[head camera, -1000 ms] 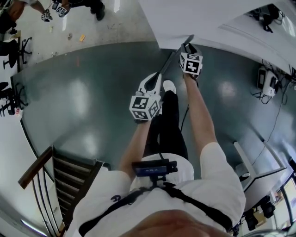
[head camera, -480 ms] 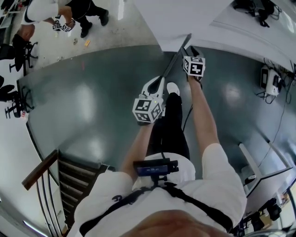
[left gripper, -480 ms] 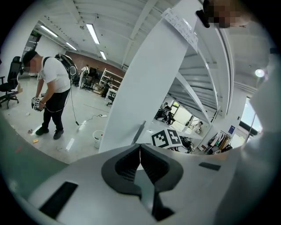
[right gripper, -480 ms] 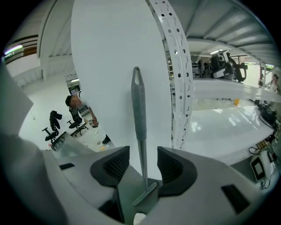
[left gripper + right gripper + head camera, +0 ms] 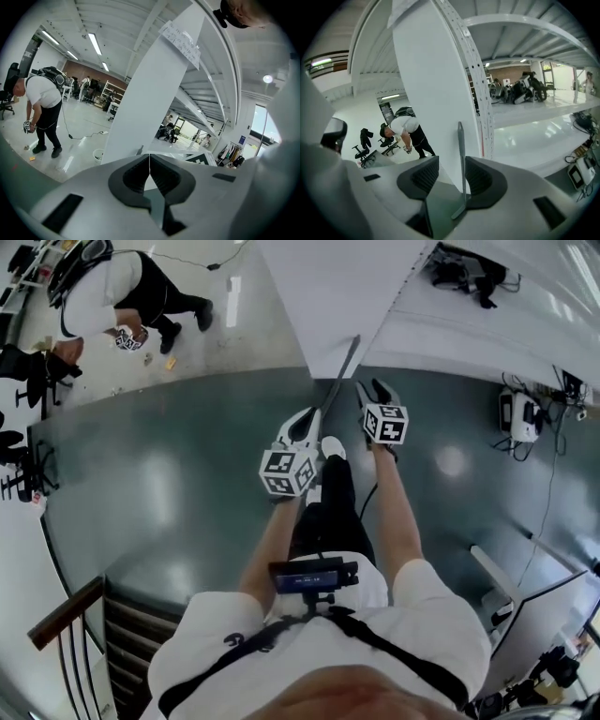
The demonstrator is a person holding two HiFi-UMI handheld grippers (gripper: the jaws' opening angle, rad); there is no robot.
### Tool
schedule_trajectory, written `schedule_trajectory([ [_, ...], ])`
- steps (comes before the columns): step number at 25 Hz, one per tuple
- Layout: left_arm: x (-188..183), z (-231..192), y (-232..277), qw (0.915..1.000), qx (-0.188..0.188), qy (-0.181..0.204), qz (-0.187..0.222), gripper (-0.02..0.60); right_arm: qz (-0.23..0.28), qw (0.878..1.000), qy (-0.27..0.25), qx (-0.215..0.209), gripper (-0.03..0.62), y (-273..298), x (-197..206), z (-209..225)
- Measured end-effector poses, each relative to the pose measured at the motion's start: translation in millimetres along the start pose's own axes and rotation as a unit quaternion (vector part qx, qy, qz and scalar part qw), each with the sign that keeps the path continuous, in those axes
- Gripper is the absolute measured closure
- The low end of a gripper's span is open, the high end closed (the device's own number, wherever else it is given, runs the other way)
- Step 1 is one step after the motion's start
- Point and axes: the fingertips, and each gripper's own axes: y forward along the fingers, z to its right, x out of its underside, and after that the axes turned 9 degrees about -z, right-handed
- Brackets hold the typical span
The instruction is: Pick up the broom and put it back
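Observation:
The broom's thin grey handle leans against the white pillar; its head is hidden. In the head view it runs down between my two grippers. My right gripper is open, and its jaws have just been opening. In the right gripper view the handle stands upright in the gap of that gripper, close to the right-hand pad, with no pad pressing on it. My left gripper sits beside the lower handle. In the left gripper view that gripper has its pads together, with nothing visible between them.
Another person bends over the pale floor at the far left, near office chairs. A stair rail is at the lower left. A box with cables lies on the floor at the right, and a white panel stands at the lower right.
The right gripper has come away from the handle's upper part and drawn back toward me. The left gripper has shifted a little. The other person has walked into view at the far left.

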Motion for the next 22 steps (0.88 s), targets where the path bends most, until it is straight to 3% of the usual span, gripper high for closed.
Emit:
schedule_trajectory([
  [3, -20.7, 15.7, -28.9, 0.9997, 0.010, 0.010, 0.019, 0.569, 0.032, 0.999, -0.015, 0.007, 0.419, -52.6, -20.1, -30.4],
  [8, -60.0, 50.6, -71.8, 0.9973, 0.031, 0.029, 0.060, 0.569, 0.087, 0.995, 0.025, 0.036, 0.421, -143.9, -53.2, -59.6],
  [10, -76.4, 64.6, -85.5, 0.9954, 0.041, 0.043, 0.076, 0.569, 0.113, 0.993, 0.019, 0.043, 0.473, -175.6, -68.2, -74.8],
  [18, -140.3, 112.0, -138.2, 0.9830, 0.063, 0.104, 0.138, 0.569, 0.219, 0.974, -0.065, -0.004, 0.529, -276.9, -134.1, -167.8],
  [22, -158.6, 126.6, -146.0, 0.9784, 0.052, 0.118, 0.162, 0.569, 0.261, 0.959, -0.104, -0.018, 0.569, -312.4, -161.9, -184.3],
])
